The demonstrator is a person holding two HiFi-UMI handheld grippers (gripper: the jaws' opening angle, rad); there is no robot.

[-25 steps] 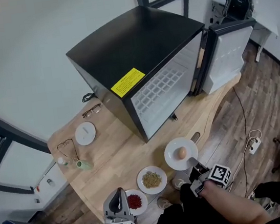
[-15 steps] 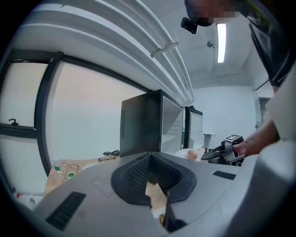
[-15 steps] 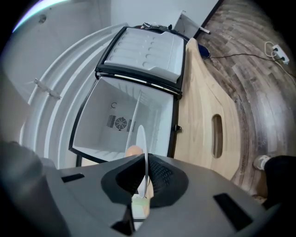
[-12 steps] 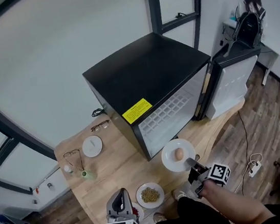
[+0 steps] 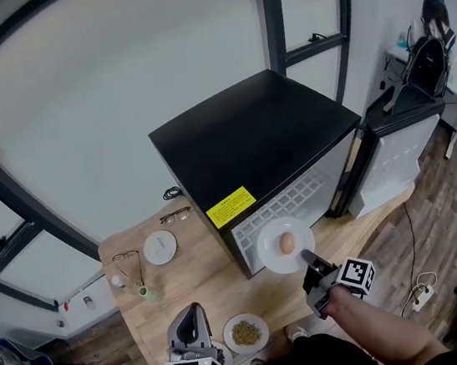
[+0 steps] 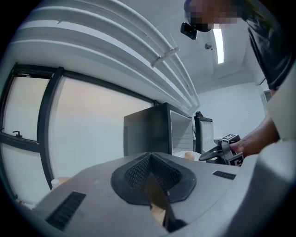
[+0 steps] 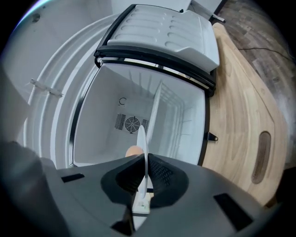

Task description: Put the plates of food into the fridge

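Wood table [image 5: 201, 284], open black fridge [image 5: 255, 131], windows [image 5: 75, 114]; R gripper [image 5: 308, 257] tight on egg plate [image 5: 271, 252], L gripper [image 5: 193, 311] closed.

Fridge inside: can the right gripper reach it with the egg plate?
Probably yes. The door of the fridge stands wide open, and the right gripper, shut on the egg plate, points straight into it with nothing in between.

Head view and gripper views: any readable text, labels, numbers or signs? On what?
Yellow label on the top front edge of the fridge: print too small to read.
Cubes on the left gripper and right gripper: black-and-white square marker patterns only, no letters.
Nothing else legible in any view.
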